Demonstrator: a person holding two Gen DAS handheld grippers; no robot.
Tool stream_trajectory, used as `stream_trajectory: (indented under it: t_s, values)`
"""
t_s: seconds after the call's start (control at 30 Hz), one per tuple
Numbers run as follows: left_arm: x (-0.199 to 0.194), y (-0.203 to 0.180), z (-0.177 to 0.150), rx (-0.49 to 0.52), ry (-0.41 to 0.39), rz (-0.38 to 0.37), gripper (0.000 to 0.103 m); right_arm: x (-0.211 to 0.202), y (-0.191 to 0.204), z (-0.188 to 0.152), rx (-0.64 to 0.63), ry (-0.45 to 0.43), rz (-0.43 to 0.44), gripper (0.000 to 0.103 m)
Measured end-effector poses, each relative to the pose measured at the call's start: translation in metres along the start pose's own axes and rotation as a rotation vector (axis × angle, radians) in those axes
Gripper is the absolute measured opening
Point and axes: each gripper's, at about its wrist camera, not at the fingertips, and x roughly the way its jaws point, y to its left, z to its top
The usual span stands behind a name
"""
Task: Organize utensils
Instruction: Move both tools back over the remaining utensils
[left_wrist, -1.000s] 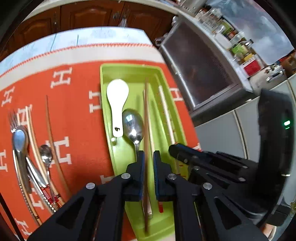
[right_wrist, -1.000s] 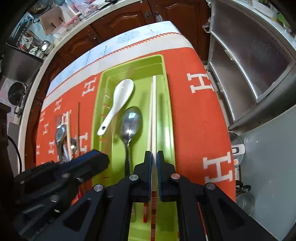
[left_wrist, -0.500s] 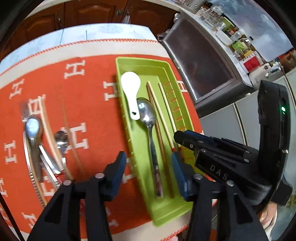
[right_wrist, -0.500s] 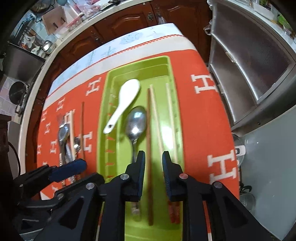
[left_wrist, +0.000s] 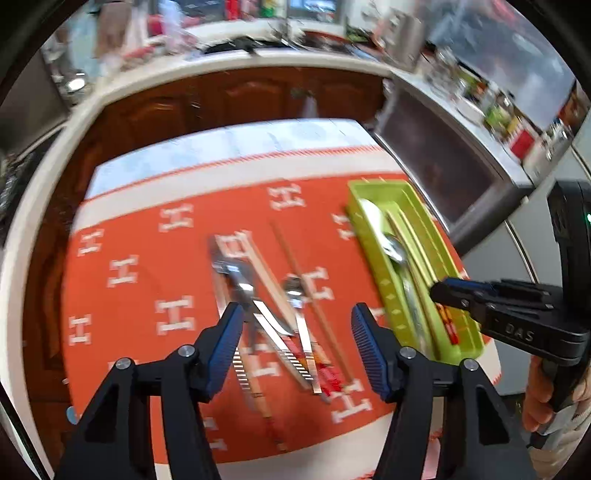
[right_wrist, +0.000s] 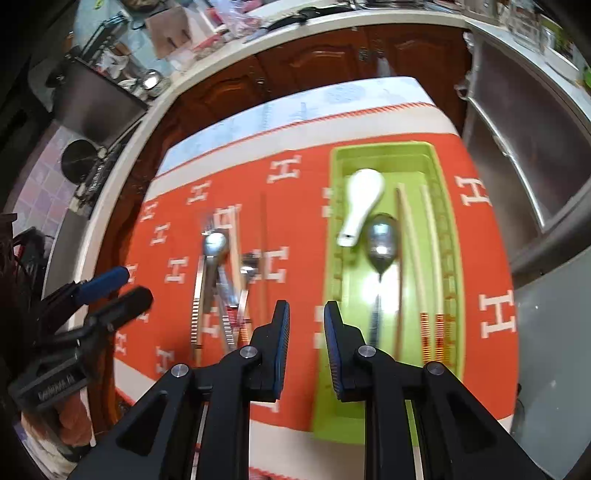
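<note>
Your left gripper (left_wrist: 297, 347) hangs with its jaws spread wide and nothing between them, above the loose heap of utensils (left_wrist: 273, 314) near the middle of the orange cloth (left_wrist: 147, 258); your right gripper (right_wrist: 306, 347) is parted by a narrower gap, also empty, over the near left rim of the green tray (right_wrist: 336, 229), which sits toward the right edge of the cloth. The tray already holds a white spoon (right_wrist: 360, 201), a metal spoon (right_wrist: 382, 245), a dark chopstick (right_wrist: 399, 295) and two pale chopsticks (right_wrist: 430, 258) lying lengthwise. The heap is your risk: spoons, a fork and chopsticks cross and overlap there, so a wide close could catch two pieces at once, or pinch one and flick its neighbour off toward the near edge of the cloth. One dark chopstick (left_wrist: 306, 288) lies just beside the heap to the right; it is thin and flat on the cloth, so the pads may slide over it. Both views are smeared with motion, so judging depth is hard, and I cannot tell exactly which piece lies on top. Mind the right gripper too: it hangs so close to the tray rim that a drop could tip or shove the tray.
</note>
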Motion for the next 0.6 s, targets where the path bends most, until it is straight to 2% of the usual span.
stream_trajectory:
  t_s: [0.1,0.23,0.4,0.6]
  values:
    - [-0.014,0.026,-0.005,-0.041,-0.031,0.029,0.062,-0.002,0.020,0.000,-0.023,-0.002,0.026,0.019]
    - [-0.013,0.051,-0.013,-0.087,-0.040,0.031,0.062,0.004,0.046,0.000,-0.054,0.005,0.047,0.019]
    - [0.011,0.073,-0.028,-0.119,0.002,0.011,0.062,0.026,0.067,-0.002,-0.072,0.028,0.046,0.019]
    - [0.049,0.073,-0.052,-0.131,0.056,-0.005,0.061,0.070,0.069,-0.008,-0.067,0.055,0.014,0.019]
